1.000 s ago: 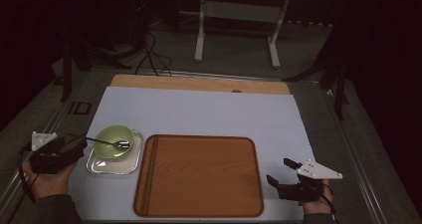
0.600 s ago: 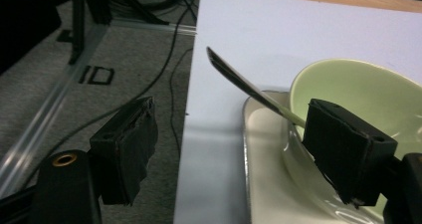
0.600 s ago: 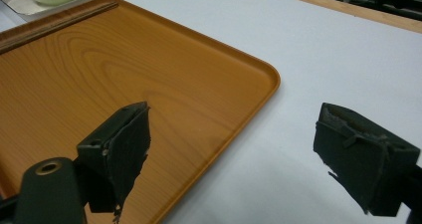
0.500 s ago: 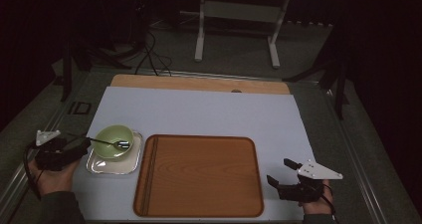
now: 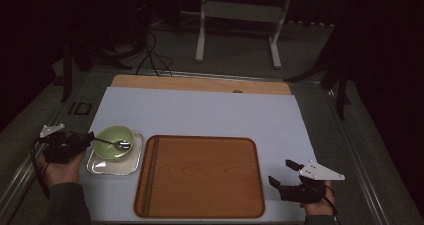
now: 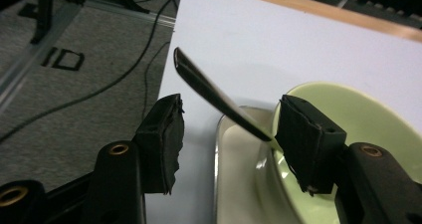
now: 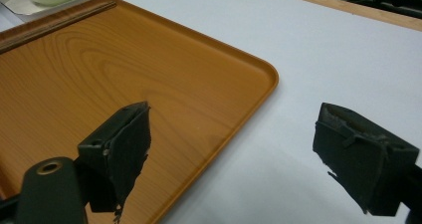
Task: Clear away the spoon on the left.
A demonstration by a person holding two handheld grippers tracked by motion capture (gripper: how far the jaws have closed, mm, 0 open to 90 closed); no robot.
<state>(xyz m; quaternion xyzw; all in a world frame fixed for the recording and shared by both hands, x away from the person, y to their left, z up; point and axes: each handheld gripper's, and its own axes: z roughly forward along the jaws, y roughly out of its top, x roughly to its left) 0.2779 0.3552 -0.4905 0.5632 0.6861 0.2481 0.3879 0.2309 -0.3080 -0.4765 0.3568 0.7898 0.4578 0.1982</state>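
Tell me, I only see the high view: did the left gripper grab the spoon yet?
Observer: Not yet. In the left gripper view the spoon handle runs between the jaws of the left gripper, which have just been closing, and there is a gap on one side.
Operator: Where does the handle go?
Observer: It dips behind one jaw, toward the green bowl.
Operator: And the right gripper?
Observer: The right gripper is open, nothing between its jaws, above the wooden tray's edge.

Letters "ID", upside down as seen, on grey floor (image 6: pixel 74 84) beside table edge.
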